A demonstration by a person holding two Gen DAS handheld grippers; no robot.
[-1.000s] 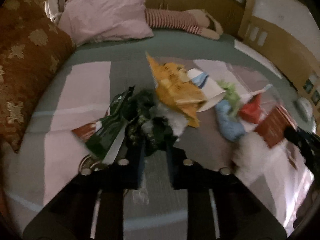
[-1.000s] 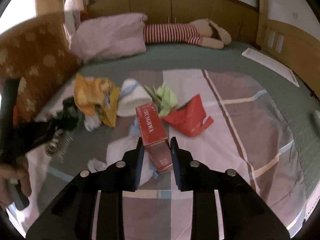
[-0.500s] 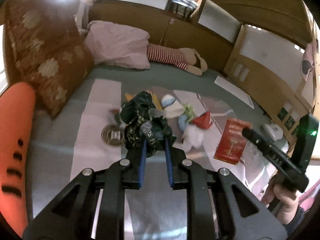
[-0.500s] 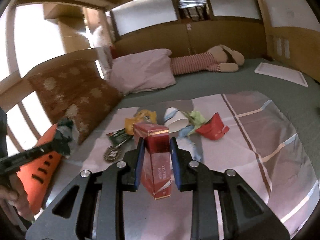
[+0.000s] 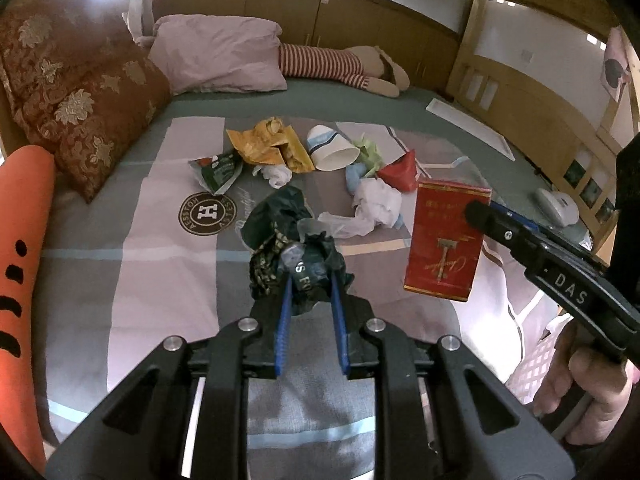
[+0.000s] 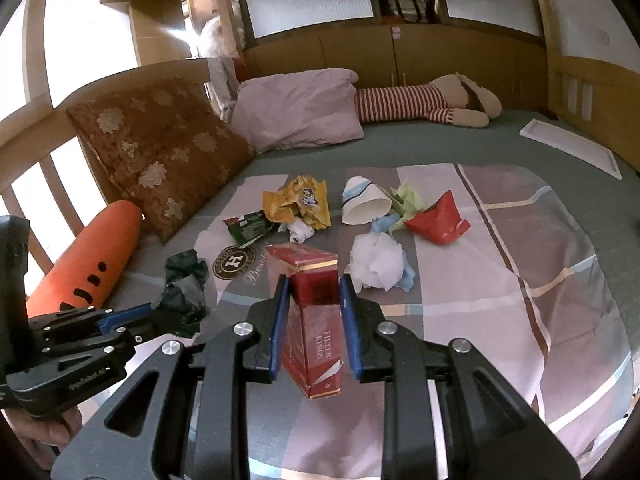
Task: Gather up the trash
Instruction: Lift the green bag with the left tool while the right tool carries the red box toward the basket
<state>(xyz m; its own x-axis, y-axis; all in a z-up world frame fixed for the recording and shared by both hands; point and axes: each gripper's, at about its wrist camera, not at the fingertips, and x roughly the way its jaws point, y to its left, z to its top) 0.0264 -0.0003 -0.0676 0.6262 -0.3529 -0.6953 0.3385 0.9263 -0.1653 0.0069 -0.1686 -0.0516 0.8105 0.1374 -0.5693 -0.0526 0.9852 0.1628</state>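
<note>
My left gripper is shut on a crumpled dark green wrapper, held above the bed; the same wrapper shows at the left of the right wrist view. My right gripper is shut on a red cigarette box, also lifted; the box hangs at the right of the left wrist view. More trash lies on the bedspread: a yellow snack bag, a white paper cup, a red paper carton, white tissue, a green packet.
A brown patterned cushion, a pink pillow and a striped stuffed toy lie at the head of the bed. An orange carrot-shaped cushion rests along the left rail. A hand grips the right tool.
Both grippers rose and drew back from the trash pile, the left carrying the dark wrapper, the right carrying the red box. The pile now sits farther off in both views.
</note>
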